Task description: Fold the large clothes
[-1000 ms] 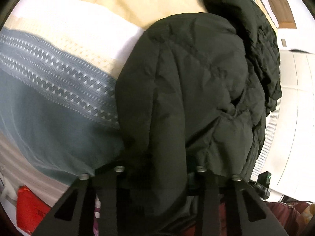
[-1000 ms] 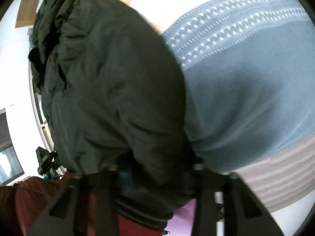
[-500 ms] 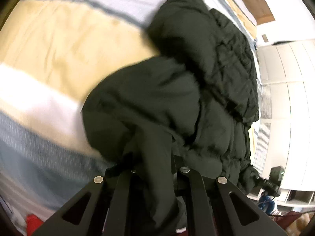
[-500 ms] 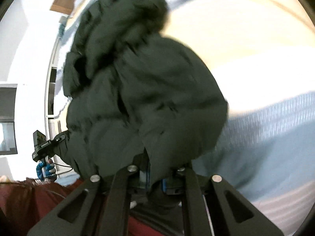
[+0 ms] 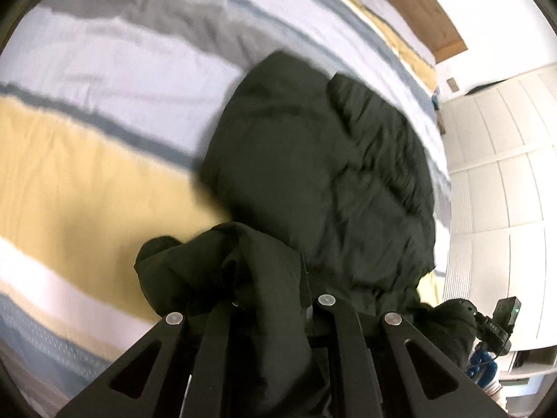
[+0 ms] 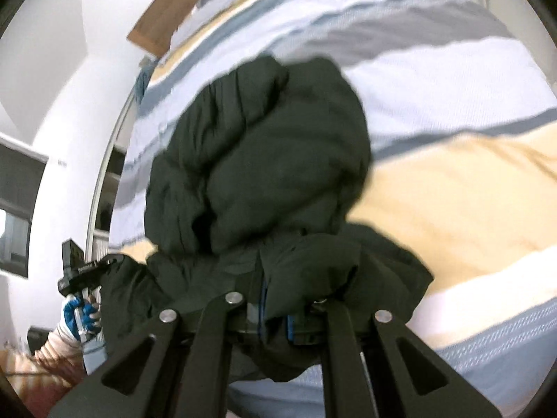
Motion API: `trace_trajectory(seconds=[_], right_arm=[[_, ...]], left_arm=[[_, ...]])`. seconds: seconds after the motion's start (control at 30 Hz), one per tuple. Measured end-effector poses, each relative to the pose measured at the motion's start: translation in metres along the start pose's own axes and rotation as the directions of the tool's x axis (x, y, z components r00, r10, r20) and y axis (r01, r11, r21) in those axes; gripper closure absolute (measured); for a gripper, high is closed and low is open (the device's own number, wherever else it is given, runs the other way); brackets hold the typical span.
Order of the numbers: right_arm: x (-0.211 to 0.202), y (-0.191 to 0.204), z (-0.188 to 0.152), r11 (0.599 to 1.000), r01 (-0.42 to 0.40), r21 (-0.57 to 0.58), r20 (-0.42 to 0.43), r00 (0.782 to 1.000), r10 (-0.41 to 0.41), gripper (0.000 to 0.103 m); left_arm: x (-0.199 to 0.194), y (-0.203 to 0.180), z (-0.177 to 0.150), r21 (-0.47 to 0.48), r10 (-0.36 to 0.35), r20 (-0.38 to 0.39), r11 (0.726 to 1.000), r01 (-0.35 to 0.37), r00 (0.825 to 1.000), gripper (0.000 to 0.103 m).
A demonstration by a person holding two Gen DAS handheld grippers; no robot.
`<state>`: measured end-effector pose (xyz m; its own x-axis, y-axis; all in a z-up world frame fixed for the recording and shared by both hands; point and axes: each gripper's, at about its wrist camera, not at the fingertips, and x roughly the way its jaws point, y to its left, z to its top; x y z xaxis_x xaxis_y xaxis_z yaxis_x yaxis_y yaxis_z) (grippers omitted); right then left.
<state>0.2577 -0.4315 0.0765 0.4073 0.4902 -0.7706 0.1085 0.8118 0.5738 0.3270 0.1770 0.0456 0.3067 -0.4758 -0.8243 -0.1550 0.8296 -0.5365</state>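
A dark green puffer jacket [image 5: 313, 160] lies bunched on the striped bed and fills the middle of both wrist views, jacket [image 6: 257, 153]. My left gripper [image 5: 275, 303] is shut on a fold of its near hem, the cloth bulging up over the fingers. My right gripper [image 6: 278, 299] is shut on the hem too, with a blue inner trim showing between the pads. The near hem hangs lifted off the bed from both grippers. Fabric hides the fingertips. In the left view the right gripper [image 5: 487, 324] appears at lower right; in the right view the left gripper [image 6: 83, 271] appears at lower left.
The bed cover [image 5: 104, 160] has yellow, white, grey and blue stripes. A wooden headboard [image 5: 417, 10] stands at the far end. White wardrobe doors [image 5: 504, 160] line one side. A gloved hand [image 6: 80, 317] holds the left gripper.
Both grippers closed on the jacket's near hem and rose, drawing it up and toward the far end of the bed. More striped cover now shows around the jacket.
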Motion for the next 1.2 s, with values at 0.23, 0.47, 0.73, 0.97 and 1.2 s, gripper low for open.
trace_trajectory(seconds=[0.23,0.47,0.73,0.97,1.2], right_arm=[[-0.033,0.006,0.043,0.996,-0.082,0.046,0.168,0.983,0.073,0.095],[-0.03,-0.009,0.088,0.978,-0.118,0.171,0.246,0.966,0.073,0.095],[0.014,-0.025,0.133,0.938,-0.108,0.33,0.262,0.965,0.019,0.095],[0.056,-0.036,0.177,0.919,-0.066,0.388,0.246,0.969,-0.033,0.095],[0.098,-0.053,0.204,0.912,0.019,0.409,0.167,0.981,-0.095,0.094]], left_arm=[[-0.039,-0.03,0.043,0.015,-0.136,0.126,0.991,0.136,0.983,0.094],[-0.03,-0.033,0.086,-0.055,-0.167,0.173,0.982,0.179,0.971,0.094],[0.017,-0.021,0.137,-0.206,-0.13,0.166,0.965,0.163,0.977,0.093],[0.057,-0.005,0.175,-0.302,-0.089,0.161,0.944,0.135,0.983,0.092],[0.101,0.003,0.199,-0.309,-0.044,0.118,0.948,0.079,0.992,0.088]])
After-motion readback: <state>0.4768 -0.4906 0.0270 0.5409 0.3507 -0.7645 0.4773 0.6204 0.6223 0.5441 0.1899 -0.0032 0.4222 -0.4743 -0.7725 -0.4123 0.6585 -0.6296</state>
